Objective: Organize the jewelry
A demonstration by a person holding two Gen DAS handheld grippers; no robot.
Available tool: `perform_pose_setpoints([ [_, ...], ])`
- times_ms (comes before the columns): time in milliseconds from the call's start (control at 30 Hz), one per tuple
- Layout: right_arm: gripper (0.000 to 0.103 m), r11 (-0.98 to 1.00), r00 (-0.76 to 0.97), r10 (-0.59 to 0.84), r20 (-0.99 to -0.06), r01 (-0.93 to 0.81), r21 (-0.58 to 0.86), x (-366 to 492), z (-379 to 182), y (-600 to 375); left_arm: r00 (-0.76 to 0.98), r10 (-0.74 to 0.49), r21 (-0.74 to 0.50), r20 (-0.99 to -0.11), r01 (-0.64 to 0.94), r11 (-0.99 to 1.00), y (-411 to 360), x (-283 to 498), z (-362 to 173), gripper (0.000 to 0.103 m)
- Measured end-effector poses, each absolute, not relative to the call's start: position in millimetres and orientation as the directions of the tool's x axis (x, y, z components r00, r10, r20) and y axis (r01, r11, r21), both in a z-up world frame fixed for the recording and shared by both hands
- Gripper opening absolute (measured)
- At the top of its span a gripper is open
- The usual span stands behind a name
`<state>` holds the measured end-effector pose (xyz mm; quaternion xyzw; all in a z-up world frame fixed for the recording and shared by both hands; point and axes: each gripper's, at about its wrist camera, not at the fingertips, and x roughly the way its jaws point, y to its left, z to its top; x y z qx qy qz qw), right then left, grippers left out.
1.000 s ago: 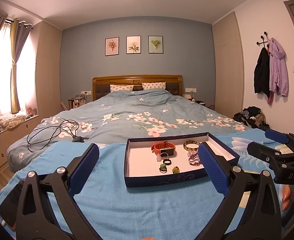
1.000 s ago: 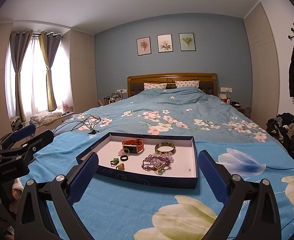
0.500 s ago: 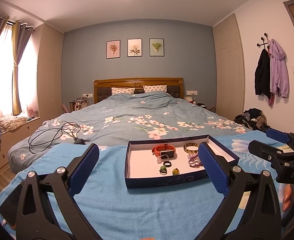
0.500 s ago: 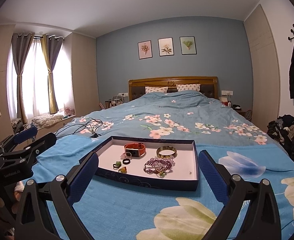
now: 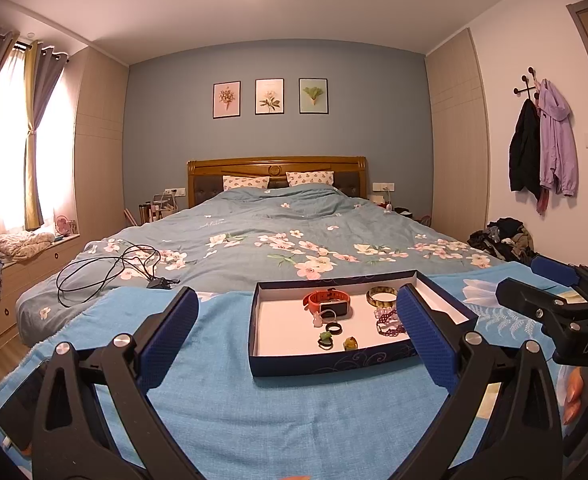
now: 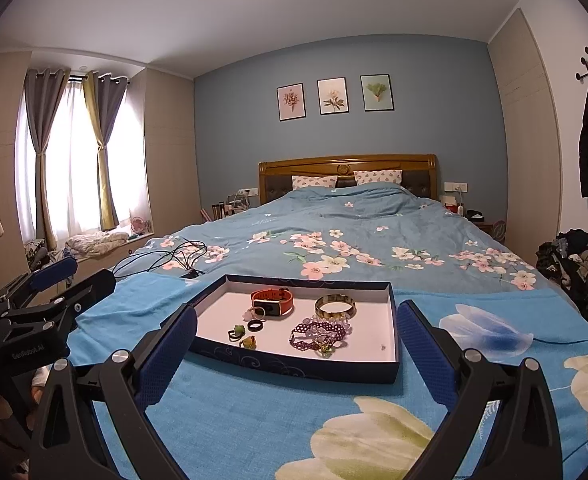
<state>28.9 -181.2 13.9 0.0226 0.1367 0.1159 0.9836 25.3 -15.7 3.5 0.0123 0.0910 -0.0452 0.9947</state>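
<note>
While both hand-held grippers, left [image 5: 294, 332] and right [image 6: 295, 342], gape wide and empty, jewelry [image 6: 319, 334] sits in tray [image 6: 294, 364], bangle at 1 o'clock; stage unclear.

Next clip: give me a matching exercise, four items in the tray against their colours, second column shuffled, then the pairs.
Items, all in the tray:
1. watch
2. bangle
3. bead bracelet
4. plain ring

Colours:
A. purple
B. black
C. orange band
D. gold

Pairs: 1-C, 2-D, 3-A, 4-B
</note>
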Motion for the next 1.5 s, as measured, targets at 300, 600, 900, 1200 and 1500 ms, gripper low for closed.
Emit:
perform_pose_setpoints([
  [300,0.097,0.972,0.936,0.233,-0.262,-0.221,0.077,28.3,13.5,-182.0,0.979,-0.088,0.012,-0.182,0.092,0.996,-14.9,25.1,2.8,0.098],
  [600,0.097,0.972,0.936,0.233,-0.262,-0.220,0.077,28.2,13.3,-182.0,0.980,-0.088,0.011,-0.181,0.092,0.996,-15.0,25.1,2.6,0.098],
  [900,0.096,0.972,0.936,0.234,-0.263,-0.221,0.078,28.6,13.1,-182.0,0.980,-0.086,0.011,-0.182,0.089,0.996,-15.1,25.6,2.4,0.098],
  [1200,0.096,0.972,0.936,0.233,-0.265,-0.219,0.080,27.2,13.0,-182.0,0.979,-0.088,0.010,-0.185,0.091,0.996,-15.9,26.1,1.2,0.098],
  [1500,0.096,0.972,0.936,0.233,-0.266,-0.220,0.079,27.3,13.0,-182.1,0.978,-0.088,0.007,-0.187,0.091,0.996,-16.0,27.5,-0.2,0.098],
])
